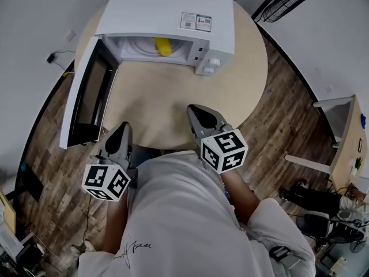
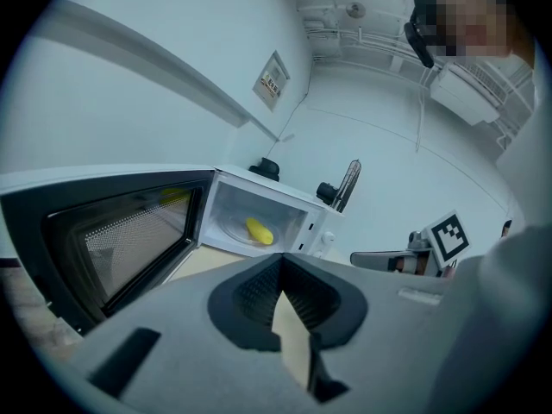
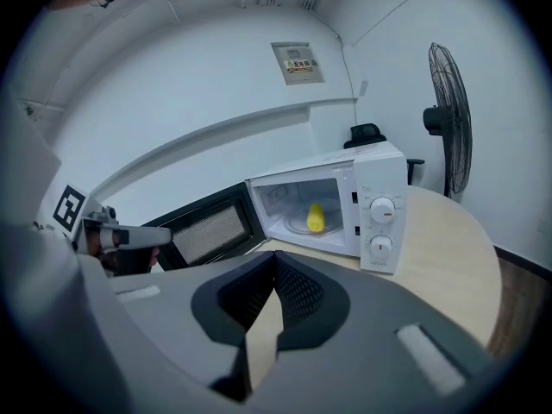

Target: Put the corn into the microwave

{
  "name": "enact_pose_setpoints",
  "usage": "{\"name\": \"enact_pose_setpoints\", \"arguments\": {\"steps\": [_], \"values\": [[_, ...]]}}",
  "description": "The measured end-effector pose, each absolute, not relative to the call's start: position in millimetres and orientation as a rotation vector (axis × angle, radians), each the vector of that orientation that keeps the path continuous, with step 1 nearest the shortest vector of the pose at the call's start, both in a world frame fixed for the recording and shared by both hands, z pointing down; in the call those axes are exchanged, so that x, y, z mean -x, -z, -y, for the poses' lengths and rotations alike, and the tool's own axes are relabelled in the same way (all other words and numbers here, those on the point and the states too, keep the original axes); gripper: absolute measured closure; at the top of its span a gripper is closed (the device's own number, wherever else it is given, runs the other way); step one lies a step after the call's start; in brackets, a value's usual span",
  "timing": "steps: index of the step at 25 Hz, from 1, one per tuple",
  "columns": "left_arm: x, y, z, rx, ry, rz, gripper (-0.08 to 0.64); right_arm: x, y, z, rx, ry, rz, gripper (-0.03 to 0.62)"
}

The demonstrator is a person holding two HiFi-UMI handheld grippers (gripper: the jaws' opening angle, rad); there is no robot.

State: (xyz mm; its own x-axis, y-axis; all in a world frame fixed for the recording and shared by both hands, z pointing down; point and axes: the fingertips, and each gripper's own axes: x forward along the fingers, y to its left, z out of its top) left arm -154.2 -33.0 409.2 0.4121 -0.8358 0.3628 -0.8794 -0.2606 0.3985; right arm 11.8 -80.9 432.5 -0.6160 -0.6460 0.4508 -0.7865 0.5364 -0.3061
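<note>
The yellow corn [image 1: 164,46] lies on the turntable inside the white microwave [image 1: 167,10], whose door [image 1: 86,97] stands swung wide to the left. The corn [image 2: 260,231] shows in the left gripper view through the open front, and the corn [image 3: 316,217] shows in the right gripper view too. My left gripper [image 1: 123,127] hovers near the door's lower end at the table's near edge, shut and holding nothing. My right gripper [image 1: 194,109] is over the table in front of the microwave, also shut with nothing between its jaws. Both are well short of the oven.
The microwave stands on a round wooden table [image 1: 173,97]. The open door [image 2: 112,240] juts out close to my left gripper. A standing fan [image 3: 453,128] is behind the table on the right. A desk [image 1: 346,143] and clutter sit on the wood floor at the right.
</note>
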Motion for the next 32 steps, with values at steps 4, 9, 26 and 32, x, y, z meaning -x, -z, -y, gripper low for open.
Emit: {"name": "enact_pose_setpoints", "arguments": {"steps": [4,9,26,32], "values": [[158,-416,29,-2.128,-0.140,1.461,0.569,-14,-435,77,-1.196,-0.708,2.487,0.580],[160,-422,26,-2.120,-0.155,1.456,0.569,-15,-435,72,-1.208,-0.740,2.488,0.581],[158,-425,27,-2.150,-0.201,1.407,0.569,-3,-424,76,-1.103,-0.710,2.552,0.581],[160,-426,26,-2.153,-0.211,1.401,0.569,-1,-421,75,-1.047,-0.698,2.566,0.580]]}}
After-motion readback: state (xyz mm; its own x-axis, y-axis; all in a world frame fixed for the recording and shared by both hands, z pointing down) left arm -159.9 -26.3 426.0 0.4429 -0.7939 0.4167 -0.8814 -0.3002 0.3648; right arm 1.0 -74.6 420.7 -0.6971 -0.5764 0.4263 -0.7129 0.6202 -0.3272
